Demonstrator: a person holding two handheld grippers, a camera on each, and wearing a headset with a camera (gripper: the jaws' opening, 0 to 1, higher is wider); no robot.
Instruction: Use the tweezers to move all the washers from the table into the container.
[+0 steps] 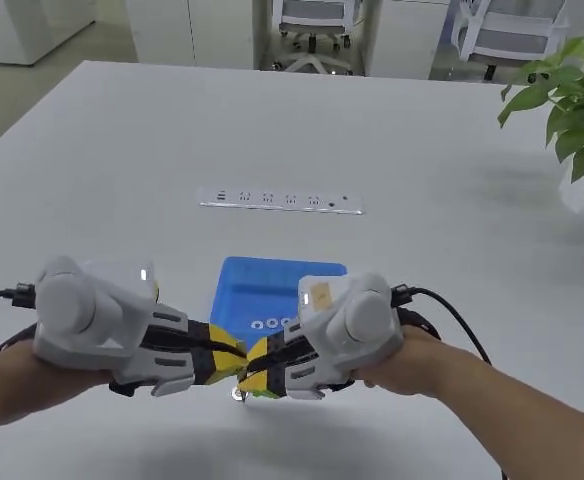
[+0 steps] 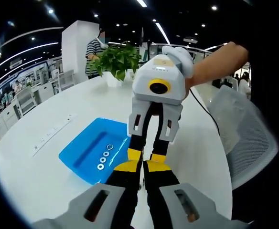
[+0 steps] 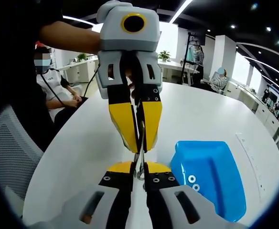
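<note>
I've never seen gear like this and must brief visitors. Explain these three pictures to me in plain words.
No robot here: a person holds a hand tool in each hand, each ending in yellow-tipped tongs. One picture comes from a headset camera looking down at the white table; the two round ones come from cameras riding on each tool, so each sees the other tool head-on. The left tongs and right tongs face each other tip to tip. Thin metal tweezers appear pinched between the left tongs and reach the right ones. Behind them lies a blue tray holding a few washers, and farther back a power strip.
</note>
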